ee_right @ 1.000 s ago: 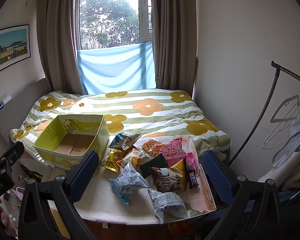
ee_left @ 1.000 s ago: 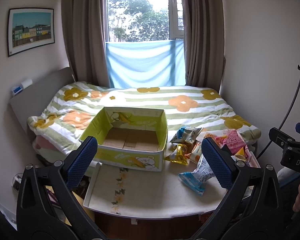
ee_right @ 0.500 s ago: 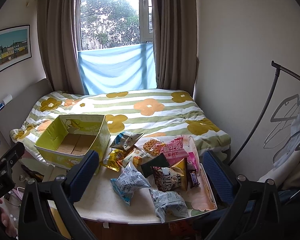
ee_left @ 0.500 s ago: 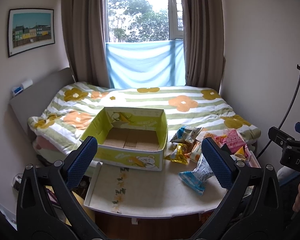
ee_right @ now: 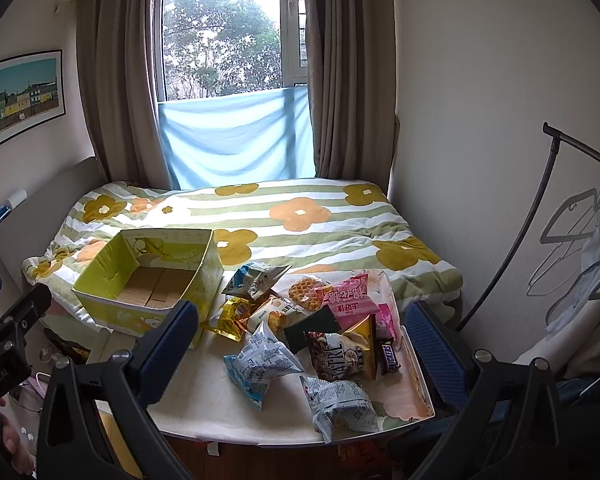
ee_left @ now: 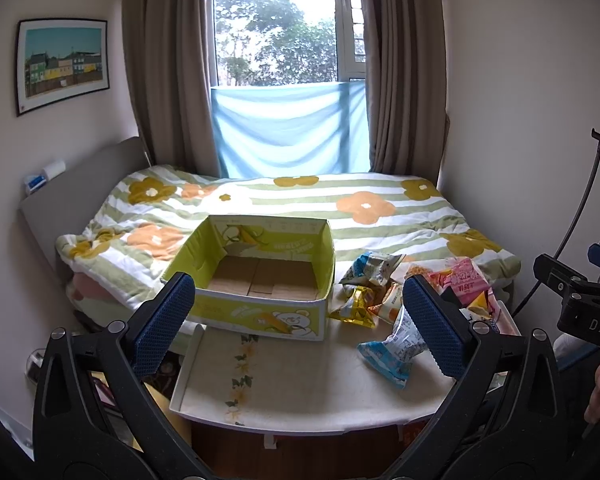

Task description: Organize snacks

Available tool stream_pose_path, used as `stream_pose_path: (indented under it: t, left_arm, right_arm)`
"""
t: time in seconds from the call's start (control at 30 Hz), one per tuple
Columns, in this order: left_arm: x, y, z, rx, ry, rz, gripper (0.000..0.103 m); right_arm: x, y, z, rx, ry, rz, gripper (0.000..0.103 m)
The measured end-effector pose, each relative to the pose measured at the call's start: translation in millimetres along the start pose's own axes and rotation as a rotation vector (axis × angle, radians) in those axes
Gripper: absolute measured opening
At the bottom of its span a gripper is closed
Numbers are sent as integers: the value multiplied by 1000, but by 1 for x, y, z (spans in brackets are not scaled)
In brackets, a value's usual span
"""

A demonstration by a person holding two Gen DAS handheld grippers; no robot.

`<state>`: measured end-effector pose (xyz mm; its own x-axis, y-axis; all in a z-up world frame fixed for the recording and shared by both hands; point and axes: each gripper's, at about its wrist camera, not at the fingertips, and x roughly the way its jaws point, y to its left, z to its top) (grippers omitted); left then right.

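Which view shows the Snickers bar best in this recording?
The right wrist view. There the Snickers bar lies in plain sight on the tray, beside the brown Matre packet, its label readable. In the left wrist view that spot sits behind the left hand-held gripper, whose right finger hides the bar.

Yellow-green cardboard box with a white bear print and brown floor, white quilt striped green with orange and mustard flowers, pale blue snack packet, pink packet, blue cloth, brown curtains
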<state>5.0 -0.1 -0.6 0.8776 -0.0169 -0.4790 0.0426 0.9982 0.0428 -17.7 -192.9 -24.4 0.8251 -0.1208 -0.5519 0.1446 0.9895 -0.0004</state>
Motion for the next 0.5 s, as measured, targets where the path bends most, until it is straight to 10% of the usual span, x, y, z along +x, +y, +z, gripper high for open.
stream_pose_path:
  t: [0.5]
  left_arm:
    - [33, -36, -1, 24, 125, -46, 103]
  right_arm:
    - [20, -26, -9, 11, 79, 34, 103]
